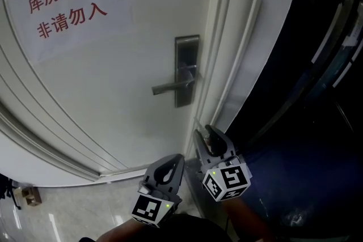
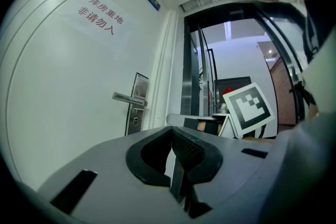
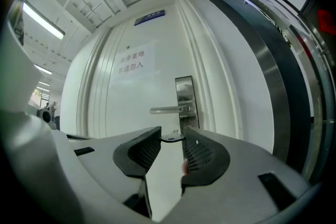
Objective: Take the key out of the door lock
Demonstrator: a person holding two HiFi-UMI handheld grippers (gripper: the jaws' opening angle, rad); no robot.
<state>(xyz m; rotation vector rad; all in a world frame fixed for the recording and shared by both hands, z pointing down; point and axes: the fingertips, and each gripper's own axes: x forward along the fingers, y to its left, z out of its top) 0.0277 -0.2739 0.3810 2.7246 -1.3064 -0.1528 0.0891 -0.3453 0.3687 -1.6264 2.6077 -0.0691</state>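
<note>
Nearest in the head view are the two grippers at the bottom edge. The left gripper [image 1: 178,159] has its jaws drawn together on nothing. The right gripper [image 1: 205,135] reaches further up, so it is the nearer one to the lock plate [image 1: 186,48], yet well apart from it. Above them stands the white door [image 1: 113,99] with its handle [image 1: 170,86] pointing left and a paper sign [image 1: 68,3] higher up; the key cannot be made out from here. In the left gripper view, the left gripper [image 2: 171,131] shows its pads meeting at the tips, empty. Beyond them the lock plate [image 2: 138,84] carries the handle [image 2: 127,97], and below it is the round keyhole [image 2: 135,120], the only holder in sight. Nothing seems to stick out of it, though it is small. The right gripper's marker cube [image 2: 248,110] sits to the right. In the right gripper view, the right gripper [image 3: 172,140] holds its jaws fairly wide, and a thin dark flat piece, by its look the key [image 3: 171,137], bridges the tips. It lies level, with its long axis running from pad to pad, crosswise to the line toward the lock plate [image 3: 185,89] straight ahead and well apart. So the key appears to be out of the lock and pinched end to end. Carrying it off turns on that shallow hold at the very tips, which could let it slip.
</note>
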